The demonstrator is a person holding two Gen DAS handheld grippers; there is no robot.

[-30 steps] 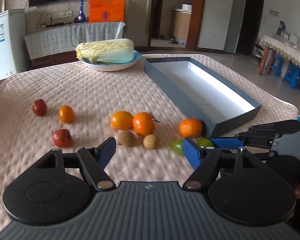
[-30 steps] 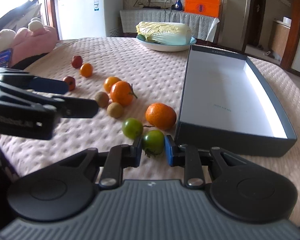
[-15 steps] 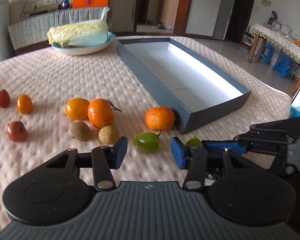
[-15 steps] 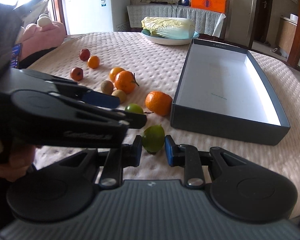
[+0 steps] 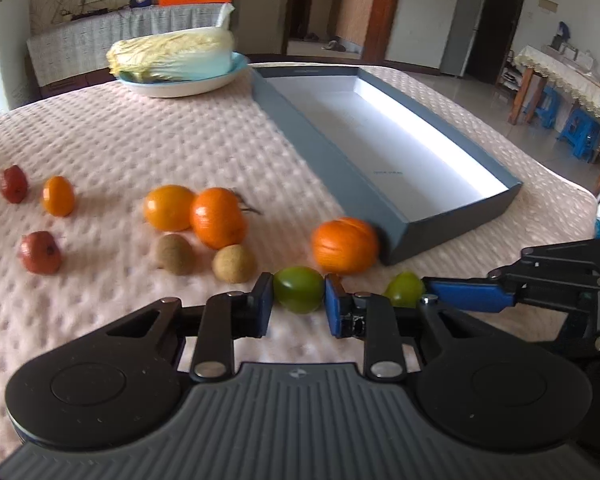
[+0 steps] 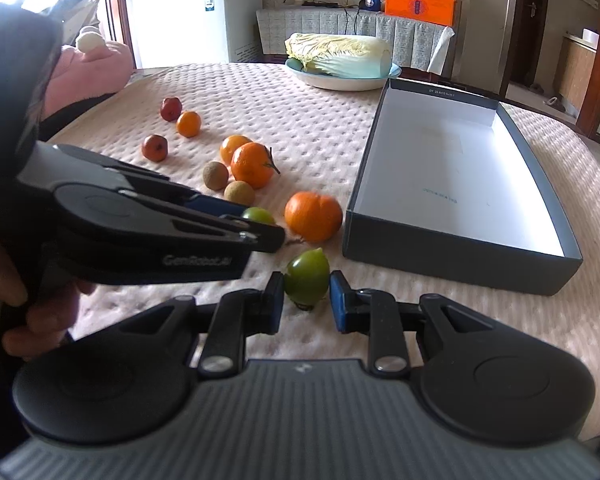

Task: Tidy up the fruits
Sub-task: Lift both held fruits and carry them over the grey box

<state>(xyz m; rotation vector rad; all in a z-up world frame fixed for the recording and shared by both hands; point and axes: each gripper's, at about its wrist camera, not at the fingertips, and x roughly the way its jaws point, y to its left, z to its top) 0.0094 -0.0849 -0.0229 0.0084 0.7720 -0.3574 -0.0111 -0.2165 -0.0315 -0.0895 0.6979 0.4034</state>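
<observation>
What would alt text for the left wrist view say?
The left tool grips a green fruit on a pink padded tablecloth, near oranges and an empty grey box. The right tool holds another green fruit alongside.

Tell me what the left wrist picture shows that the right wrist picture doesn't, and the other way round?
Only the left wrist view shows blue stools by a far table with a lace cloth.

Only the right wrist view shows a pink soft toy, wall sockets, and the person's hand.

Both show the gray box with nothing in it, the cabbage on its plate, oranges, and a green fruit between each hand-held gripper's fingers: the left hand-held gripper and the right hand-held gripper.
</observation>
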